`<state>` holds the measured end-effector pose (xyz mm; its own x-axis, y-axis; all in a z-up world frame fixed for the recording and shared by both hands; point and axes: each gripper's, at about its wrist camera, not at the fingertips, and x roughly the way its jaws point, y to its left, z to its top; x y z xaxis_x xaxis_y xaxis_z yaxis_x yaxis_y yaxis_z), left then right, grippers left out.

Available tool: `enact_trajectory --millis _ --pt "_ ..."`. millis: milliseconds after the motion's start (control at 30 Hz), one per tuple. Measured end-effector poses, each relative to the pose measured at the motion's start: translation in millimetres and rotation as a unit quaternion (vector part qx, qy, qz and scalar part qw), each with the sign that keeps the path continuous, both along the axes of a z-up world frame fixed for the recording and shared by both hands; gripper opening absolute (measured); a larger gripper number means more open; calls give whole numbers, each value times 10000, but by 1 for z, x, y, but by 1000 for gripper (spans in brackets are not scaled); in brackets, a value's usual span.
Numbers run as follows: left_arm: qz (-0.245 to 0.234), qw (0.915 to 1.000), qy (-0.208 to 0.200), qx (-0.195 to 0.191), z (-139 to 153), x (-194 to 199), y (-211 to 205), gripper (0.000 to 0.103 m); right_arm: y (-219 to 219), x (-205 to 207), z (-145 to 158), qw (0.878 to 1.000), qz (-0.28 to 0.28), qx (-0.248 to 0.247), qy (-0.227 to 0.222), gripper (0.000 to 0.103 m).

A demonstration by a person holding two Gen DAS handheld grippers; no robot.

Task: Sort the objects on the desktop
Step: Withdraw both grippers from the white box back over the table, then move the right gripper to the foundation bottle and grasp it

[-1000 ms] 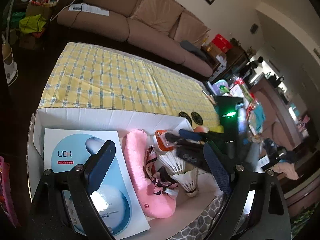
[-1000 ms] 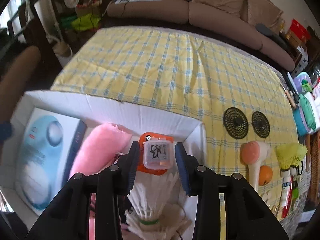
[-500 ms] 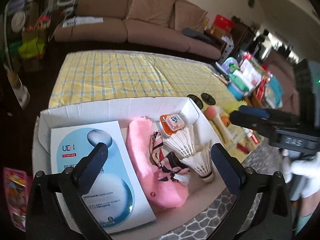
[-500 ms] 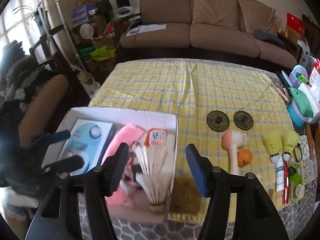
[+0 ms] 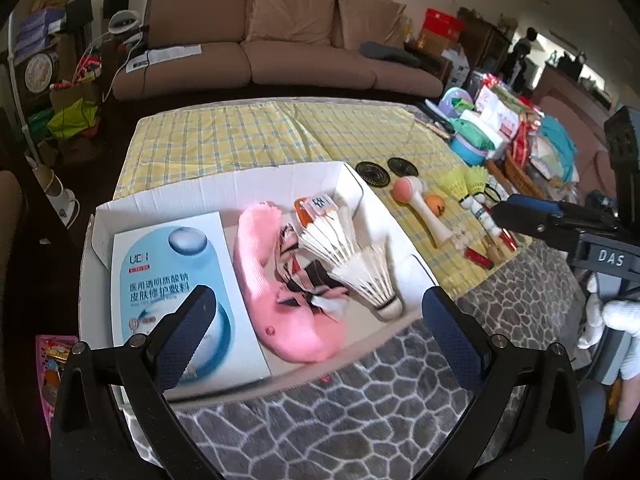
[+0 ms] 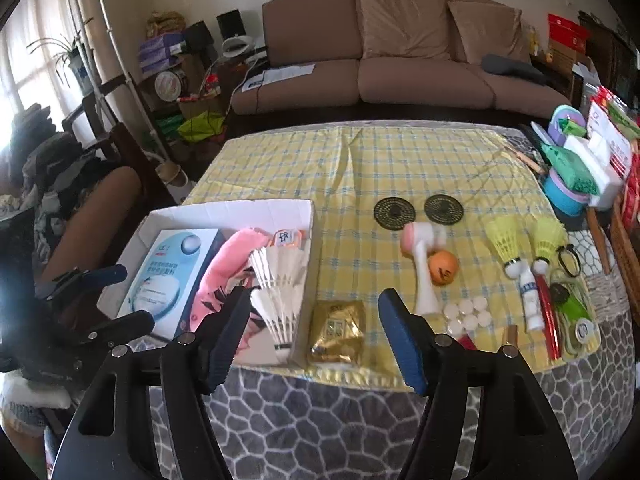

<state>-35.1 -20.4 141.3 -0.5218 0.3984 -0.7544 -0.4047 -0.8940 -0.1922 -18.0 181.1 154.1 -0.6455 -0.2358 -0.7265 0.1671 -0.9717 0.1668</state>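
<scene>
Both my tools hung spread and empty: the right tool (image 6: pixel 314 334) just right of the box (image 6: pixel 224 208), the left tool (image 5: pixel 316 328) at its near edge. Nearest right of the box lay the gold pouch (image 6: pixel 338 330): light, crinkly, probably slippery, so I judged an edge pinch best. Farther right, the brush (image 6: pixel 424 268) looked stiff; I'd grip its handle.

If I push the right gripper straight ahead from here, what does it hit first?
Most likely the gold foil packet, which lies between the open fingers of the right gripper, just beside the white box. Depth is hard to judge in this fisheye view.
</scene>
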Motion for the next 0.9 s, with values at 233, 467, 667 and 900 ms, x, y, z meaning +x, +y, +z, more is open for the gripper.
enact_trajectory --millis 233,467,667,900 --pt "-135 9999 28 -21 5 20 26 103 43 31 0 9996 -192 -159 158 70" --pt "-565 9981 -54 243 -3 35 80 103 123 58 -11 9945 -895 -460 287 72" --pt "-936 9950 -146 319 -17 41 143 103 191 70 -27 9843 -1582 -716 325 72" --pt "-1320 9904 -352 202 -46 42 216 103 227 59 -58 9793 -1720 -1053 158 63"
